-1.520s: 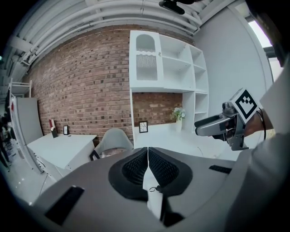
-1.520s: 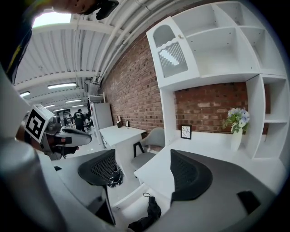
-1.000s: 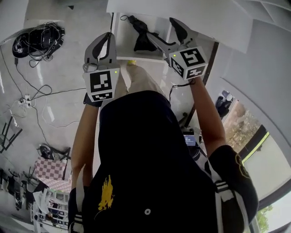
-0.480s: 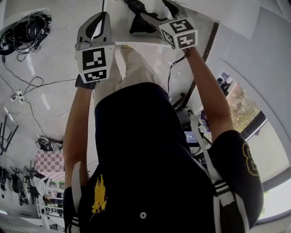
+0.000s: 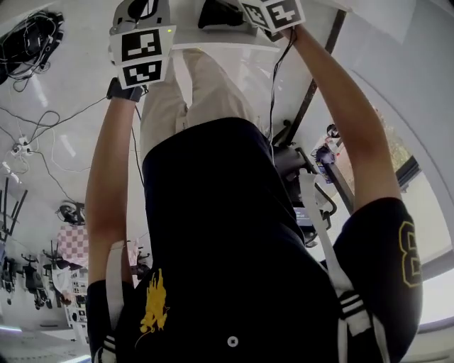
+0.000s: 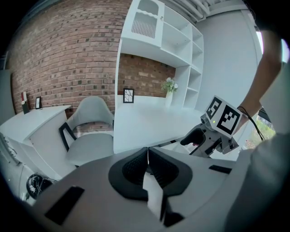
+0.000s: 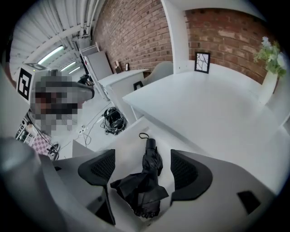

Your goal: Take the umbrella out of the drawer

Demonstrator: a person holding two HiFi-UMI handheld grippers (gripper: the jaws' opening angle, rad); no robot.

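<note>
The black folded umbrella (image 7: 146, 183) lies in the open white drawer (image 7: 126, 149), strap end pointing away, canopy loose and crumpled at the near end. My right gripper (image 7: 142, 168) hangs just above it, open, one jaw on each side of the canopy, not touching. In the head view only a dark bit of the umbrella (image 5: 218, 11) shows at the top edge, beside the right gripper's marker cube (image 5: 274, 12). My left gripper (image 6: 147, 156) is shut with nothing held, raised left of the drawer (image 5: 213, 41); its cube (image 5: 141, 54) shows in the head view.
A white desk top (image 7: 204, 106) runs above the drawer, with a picture frame (image 7: 202, 62) and a vase of flowers (image 7: 268, 68) at the back. A grey chair (image 6: 90, 131) stands to the left. Cable bundles (image 7: 112, 118) lie on the floor.
Both grippers have shifted toward the top of the head view as the view tilted down. The right gripper now sits further over the drawer and umbrella.
</note>
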